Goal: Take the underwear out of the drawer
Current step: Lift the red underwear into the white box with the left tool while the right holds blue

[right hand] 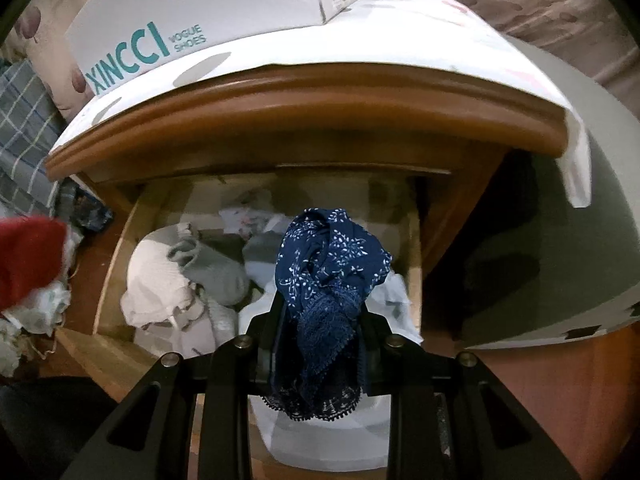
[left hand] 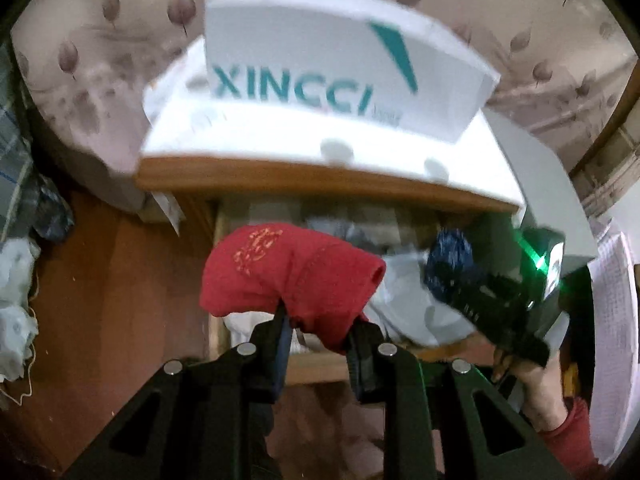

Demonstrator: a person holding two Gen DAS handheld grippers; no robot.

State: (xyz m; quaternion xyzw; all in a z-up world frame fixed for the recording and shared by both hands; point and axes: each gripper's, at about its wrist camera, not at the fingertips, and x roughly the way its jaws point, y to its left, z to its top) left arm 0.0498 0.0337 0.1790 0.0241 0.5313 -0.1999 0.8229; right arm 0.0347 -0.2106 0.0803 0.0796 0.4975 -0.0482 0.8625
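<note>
Pinching red underwear (left hand: 288,276) at twelve o'clock, my left gripper (left hand: 320,332) hovers over the open drawer (right hand: 120,256). My right gripper (right hand: 320,312), at three o'clock of it, clamps blue lace underwear (right hand: 328,272), fingers angled down toward the drawer.

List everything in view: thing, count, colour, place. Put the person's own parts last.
red underwear: 1, red with orange print, clamped in left gripper, above the drawer's left side
blue underwear: 1, navy with white flecks and lace edge, clamped in right gripper, over the drawer
drawer: 1, light wood, pulled open under the nightstand top
clothes in drawer: several, white and grey, heaped inside
nightstand: 1, brown wood, white spotted cover on top
shoebox: 1, white with teal lettering, on the nightstand
floor pile: white cloth, left of the nightstand
left gripper: 1, black
right gripper: 1, black
hand: 1, red sleeve, holding the right gripper
</note>
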